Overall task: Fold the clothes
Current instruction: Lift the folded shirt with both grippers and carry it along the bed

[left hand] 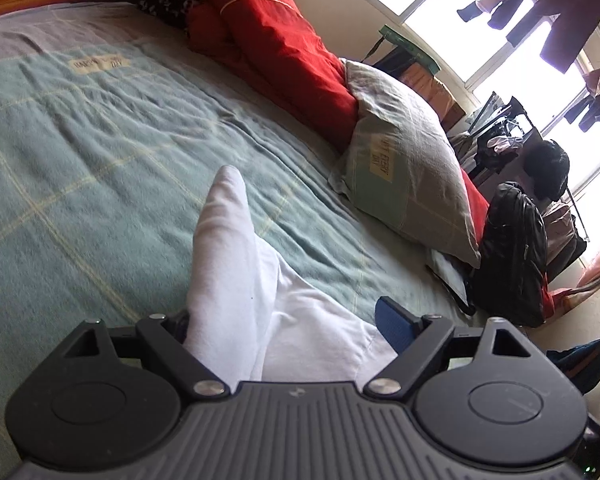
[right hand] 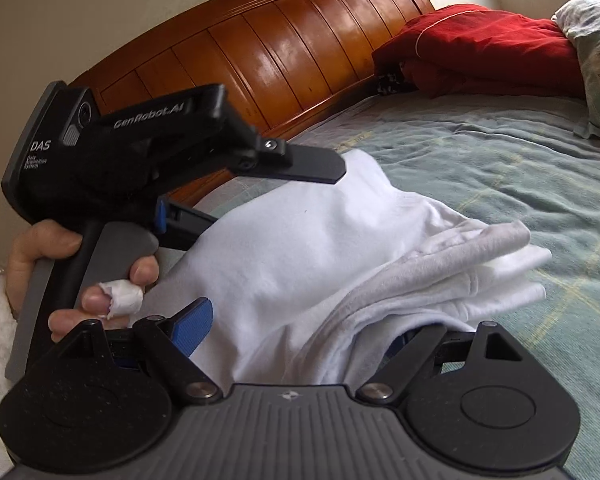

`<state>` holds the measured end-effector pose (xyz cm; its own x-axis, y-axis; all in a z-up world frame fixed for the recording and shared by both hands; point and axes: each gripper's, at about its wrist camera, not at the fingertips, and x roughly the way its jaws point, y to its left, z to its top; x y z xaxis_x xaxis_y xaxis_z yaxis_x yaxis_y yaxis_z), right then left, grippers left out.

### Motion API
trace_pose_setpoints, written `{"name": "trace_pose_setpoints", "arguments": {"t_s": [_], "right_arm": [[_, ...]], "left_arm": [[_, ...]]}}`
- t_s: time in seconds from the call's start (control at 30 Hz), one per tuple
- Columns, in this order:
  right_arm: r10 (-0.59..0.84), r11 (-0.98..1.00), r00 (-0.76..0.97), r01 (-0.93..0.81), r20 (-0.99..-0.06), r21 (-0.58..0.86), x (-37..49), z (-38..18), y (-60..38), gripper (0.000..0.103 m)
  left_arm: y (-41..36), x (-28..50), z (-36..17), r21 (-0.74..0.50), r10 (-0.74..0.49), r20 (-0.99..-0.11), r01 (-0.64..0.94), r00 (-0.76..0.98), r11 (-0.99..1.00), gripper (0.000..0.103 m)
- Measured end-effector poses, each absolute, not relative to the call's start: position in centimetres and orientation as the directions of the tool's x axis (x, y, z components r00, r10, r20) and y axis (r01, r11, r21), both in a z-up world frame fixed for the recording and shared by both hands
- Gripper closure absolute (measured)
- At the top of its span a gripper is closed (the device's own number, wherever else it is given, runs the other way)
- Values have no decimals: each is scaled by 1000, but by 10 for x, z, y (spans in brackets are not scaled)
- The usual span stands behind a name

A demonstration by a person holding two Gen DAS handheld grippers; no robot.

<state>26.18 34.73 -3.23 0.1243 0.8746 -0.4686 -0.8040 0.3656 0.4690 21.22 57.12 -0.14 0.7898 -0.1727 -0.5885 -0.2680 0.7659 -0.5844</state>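
A folded white garment (left hand: 228, 248) hangs over the green bedsheet (left hand: 80, 160), carried between both grippers. My left gripper (left hand: 284, 312) is open; the cloth drapes over its left finger and hides it, while the blue pad of the right finger (left hand: 396, 328) shows bare. In the right wrist view one left finger (right hand: 312, 166) lies above the garment (right hand: 308, 240) and the other runs beneath it. My right gripper (right hand: 304, 320) is open too: its left blue pad (right hand: 192, 332) is uncovered and its right finger is buried under the folded layers.
A red duvet (left hand: 268, 40) and a grey-green pillow (left hand: 404, 168) lie along the bed's far side. The wooden headboard (right hand: 280, 52) rises behind. A black backpack (left hand: 512, 260) stands on the floor by the bed. A hand (right hand: 40, 248) holds the left gripper's handle.
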Motion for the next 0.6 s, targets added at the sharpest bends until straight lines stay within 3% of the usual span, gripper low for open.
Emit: {"name": "trace_pose_setpoints", "arguments": {"t_s": [0.6], "right_arm": [[875, 380, 127, -779, -467, 500, 278, -50, 368, 14]], "left_arm": [[601, 227, -30, -582, -114, -597, -331, 794, 742, 17]]}}
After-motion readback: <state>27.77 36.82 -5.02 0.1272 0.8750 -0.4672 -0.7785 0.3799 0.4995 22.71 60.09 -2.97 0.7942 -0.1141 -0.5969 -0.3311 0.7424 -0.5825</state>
